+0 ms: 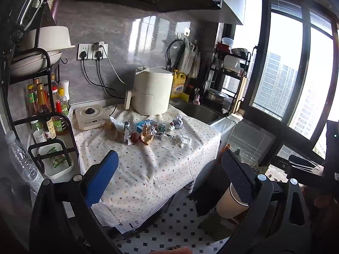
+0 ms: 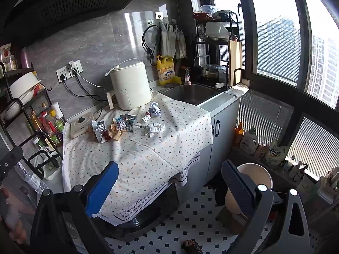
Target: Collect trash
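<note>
Several pieces of trash [image 1: 148, 130] lie on the dotted tablecloth [image 1: 148, 165]: foil and brown wrappers, a blue packet, a crumpled white paper [image 1: 182, 140] and a crumpled printed ball [image 1: 177, 122]. The same pile shows in the right wrist view [image 2: 125, 124], with the white paper [image 2: 154, 129] nearest. A tan paper bucket [image 2: 252, 182] stands on the floor to the right; it also shows in the left wrist view [image 1: 229, 201]. My left gripper [image 1: 169, 175] is open and empty, well short of the trash. My right gripper [image 2: 169, 182] is open and empty, over the table's near edge.
A white air fryer [image 1: 151, 91] stands behind the trash, a small scale [image 1: 91, 116] to its left. A rack of sauce bottles [image 1: 46, 110] and a plastic water bottle [image 1: 21, 158] are at left. A sink [image 2: 190, 93] and a dish rack [image 2: 218, 48] are at right.
</note>
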